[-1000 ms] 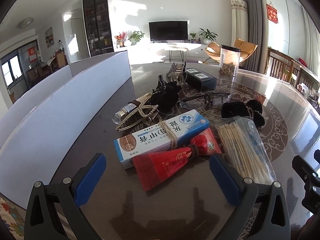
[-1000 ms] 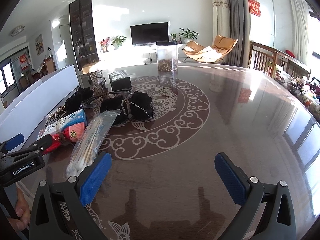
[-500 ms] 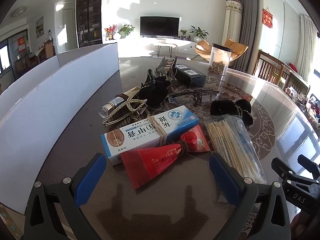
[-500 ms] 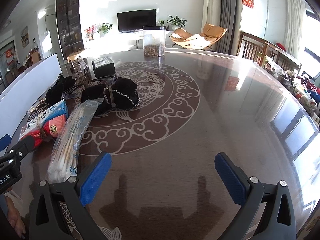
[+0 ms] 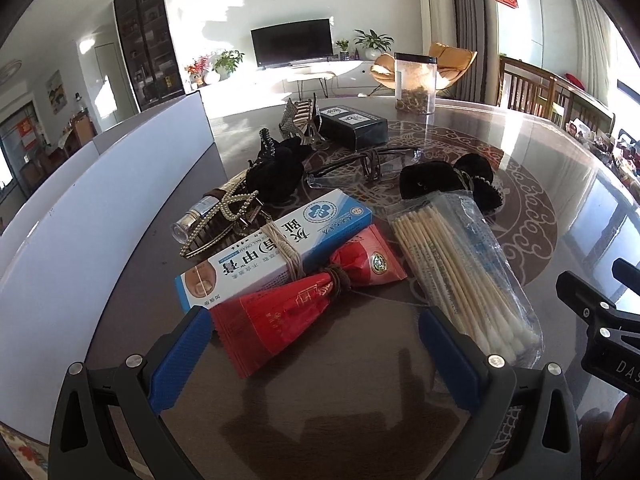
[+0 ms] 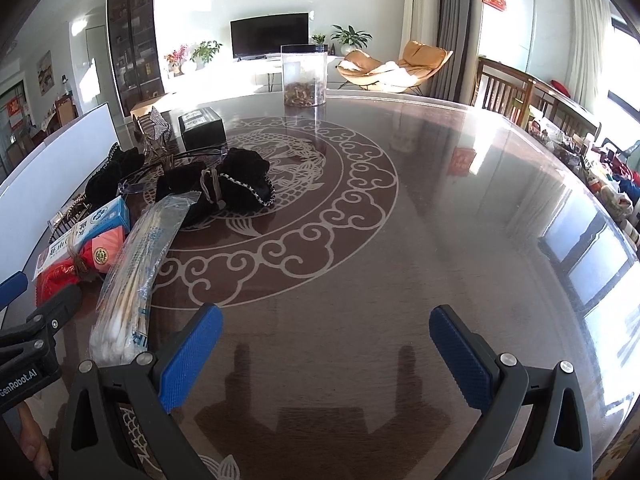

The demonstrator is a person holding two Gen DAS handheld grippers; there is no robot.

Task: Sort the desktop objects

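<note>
**Left jaws lined up on red packet, both grippers empty**

Left gripper (image 5: 316, 344) spread wide, holding nothing, touching nothing; red packet (image 5: 296, 308) lies just ahead of and between its fingertips, wide fringed end nearest the jaws, long axis running away and to the right, tied at the waist with cord; blue box (image 5: 272, 248) sits just behind it, same slant, touching; swab bag (image 5: 460, 276) just ahead of the right fingertip, long axis running away and leftward; hair clips, black scrunchies, glasses further ahead. Right gripper (image 6: 326, 344) also spread wide, empty, only bare table (image 6: 400, 240) ahead; pile lies off to its left, swab bag nearest. Judgement: left is nearer the packet; straight advance likely suffices.
</note>
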